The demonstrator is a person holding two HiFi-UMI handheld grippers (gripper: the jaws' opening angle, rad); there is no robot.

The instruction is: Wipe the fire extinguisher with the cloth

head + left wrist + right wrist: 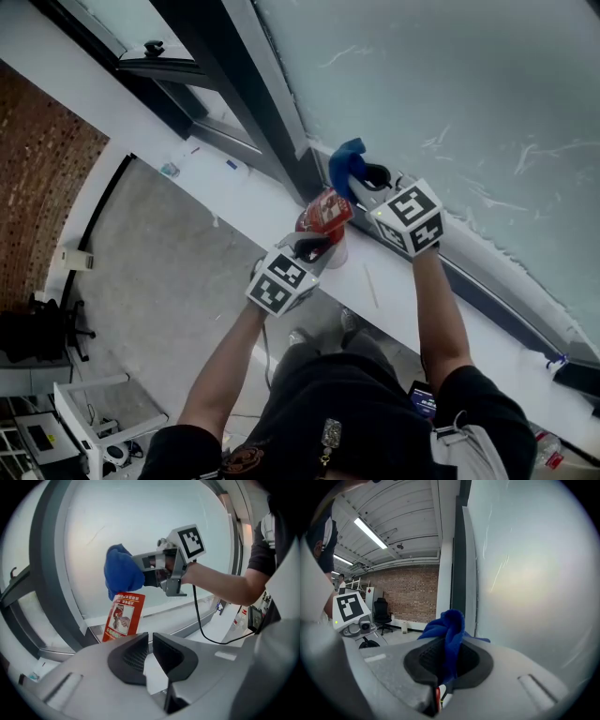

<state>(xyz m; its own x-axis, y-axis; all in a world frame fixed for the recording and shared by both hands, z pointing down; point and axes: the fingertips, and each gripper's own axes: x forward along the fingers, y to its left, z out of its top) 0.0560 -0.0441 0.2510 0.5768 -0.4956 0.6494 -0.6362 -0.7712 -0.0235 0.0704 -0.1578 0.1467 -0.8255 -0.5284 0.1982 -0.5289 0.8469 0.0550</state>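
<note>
The person's black shirt (347, 412) fills the bottom centre. Left of centre, the left gripper (315, 247) has its ribbed black jaws pinched nearly together, with nothing visible between them. Just right of it, the cylindrical fire extinguisher (325, 214), with a glossy red label, stands on the smooth white sill (234, 187). Above it, the right gripper (367, 178) clamps a bunched, soft blue cloth (345, 159) before streaked frosted glass (450, 94).
</note>
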